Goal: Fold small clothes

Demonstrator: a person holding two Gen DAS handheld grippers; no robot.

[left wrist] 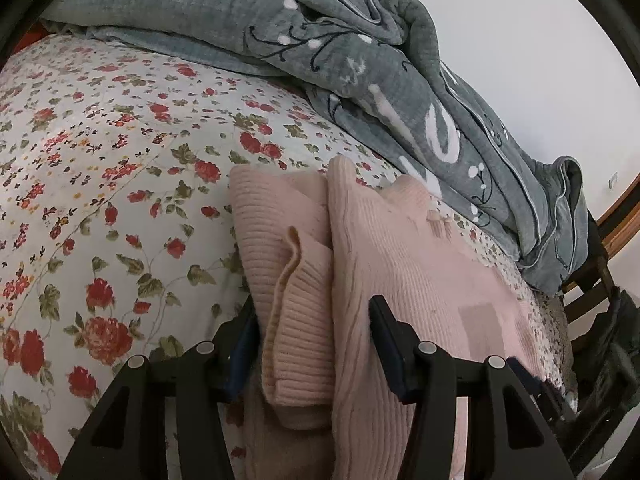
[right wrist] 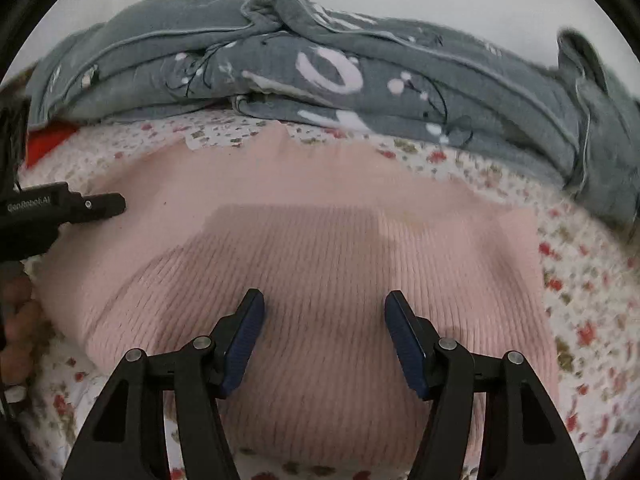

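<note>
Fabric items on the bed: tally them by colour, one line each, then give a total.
Pink: 1, the ribbed sweater
Grey: 1, the patterned blanket, bunched along the far side
White with red flowers: 1, the bedsheet underneath
Total: 3
A red patch at the left edge of the right wrist view is too hidden to identify.

One pink knitted sweater (right wrist: 320, 264) lies on the bed (left wrist: 100, 160). One grey blanket (right wrist: 320, 76) is heaped along its far edge. Two grippers show.
</note>
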